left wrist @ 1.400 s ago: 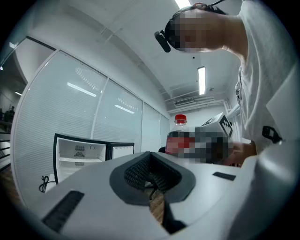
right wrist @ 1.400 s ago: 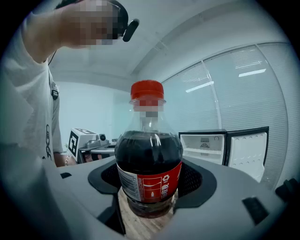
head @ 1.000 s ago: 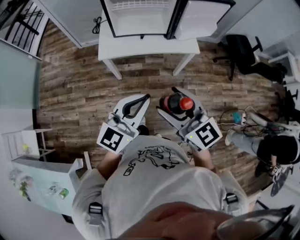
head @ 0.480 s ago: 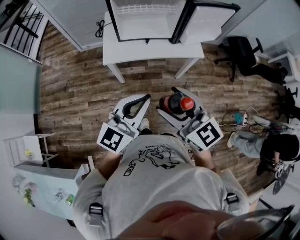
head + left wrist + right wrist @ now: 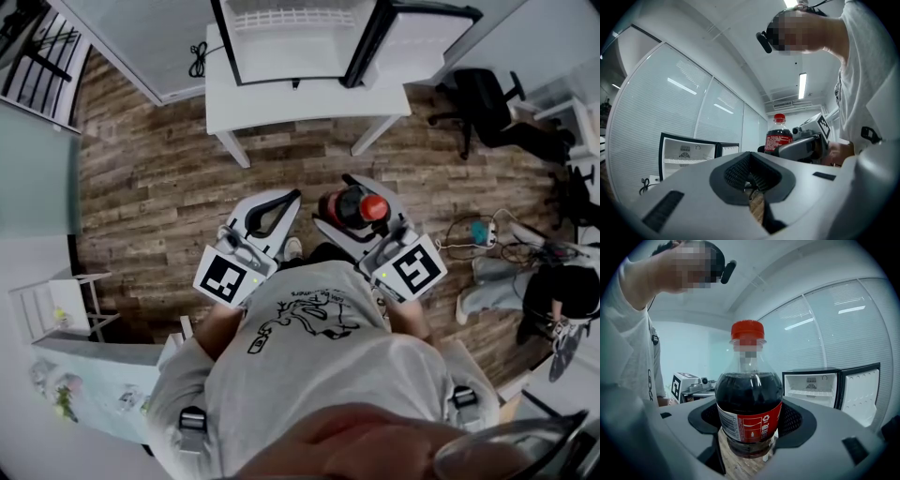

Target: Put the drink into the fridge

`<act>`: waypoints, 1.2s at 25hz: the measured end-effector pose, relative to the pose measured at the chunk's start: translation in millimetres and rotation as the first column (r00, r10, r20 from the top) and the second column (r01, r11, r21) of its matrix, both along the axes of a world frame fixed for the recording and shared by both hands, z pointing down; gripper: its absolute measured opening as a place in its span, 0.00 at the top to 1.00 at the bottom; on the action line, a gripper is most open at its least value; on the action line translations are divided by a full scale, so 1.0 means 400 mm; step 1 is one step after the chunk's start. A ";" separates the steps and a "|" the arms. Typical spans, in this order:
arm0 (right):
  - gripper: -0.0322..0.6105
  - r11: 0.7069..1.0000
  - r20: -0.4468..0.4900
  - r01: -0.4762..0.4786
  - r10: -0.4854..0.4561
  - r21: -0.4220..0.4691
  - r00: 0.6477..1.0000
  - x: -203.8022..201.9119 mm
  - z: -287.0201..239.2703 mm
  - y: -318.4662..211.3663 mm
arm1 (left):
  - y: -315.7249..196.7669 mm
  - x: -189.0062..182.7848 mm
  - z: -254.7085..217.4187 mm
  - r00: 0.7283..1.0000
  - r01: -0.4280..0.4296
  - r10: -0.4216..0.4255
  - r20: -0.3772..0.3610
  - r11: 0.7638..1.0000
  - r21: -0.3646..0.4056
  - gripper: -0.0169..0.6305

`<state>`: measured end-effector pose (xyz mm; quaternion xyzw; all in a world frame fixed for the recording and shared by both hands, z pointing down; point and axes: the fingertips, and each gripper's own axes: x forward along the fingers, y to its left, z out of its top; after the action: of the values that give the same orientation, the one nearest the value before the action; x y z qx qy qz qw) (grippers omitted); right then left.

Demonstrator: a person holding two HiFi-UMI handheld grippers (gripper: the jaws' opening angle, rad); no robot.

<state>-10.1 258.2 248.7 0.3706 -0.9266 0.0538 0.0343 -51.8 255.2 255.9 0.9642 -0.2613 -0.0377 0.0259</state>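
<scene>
Fridge [image 5: 291, 37] slightly nearer than before

The clear, glossy plastic bottle of dark drink [image 5: 749, 399] has a smooth red plastic cap [image 5: 747, 331], the right hand-held gripper [image 5: 749, 427] is matt grey plastic with ribbed black pads [image 5: 704, 416], the brown floor [image 5: 159, 178] is rough-grained wood planks, and the white bench [image 5: 300, 98] looks smooth and matt.

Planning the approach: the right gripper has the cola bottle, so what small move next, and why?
Probably carry the right gripper forward toward the fridge: its jaws clamp the bottle upright, the door stands open, and wood floor lies between.
</scene>
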 end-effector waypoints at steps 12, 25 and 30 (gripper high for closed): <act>0.45 1.000 -0.002 0.008 -0.008 0.000 1.000 0.021 0.008 -0.076 | -0.066 0.016 0.012 1.000 0.010 -0.010 0.006 1.000 -0.009 0.97; 0.45 0.999 0.002 0.045 -0.045 0.003 0.999 0.059 0.010 -0.234 | -0.221 0.066 0.012 0.999 0.036 -0.035 0.017 0.999 -0.011 0.97; 0.45 0.999 0.003 0.049 -0.049 0.002 0.999 0.091 0.006 -0.295 | -0.286 0.094 0.006 0.999 0.043 -0.043 0.020 0.999 -0.010 0.97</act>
<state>26.2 140.2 251.1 0.3478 -0.9355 0.0524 0.0338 -14.4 140.9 258.4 0.9585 -0.2824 -0.0273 0.0273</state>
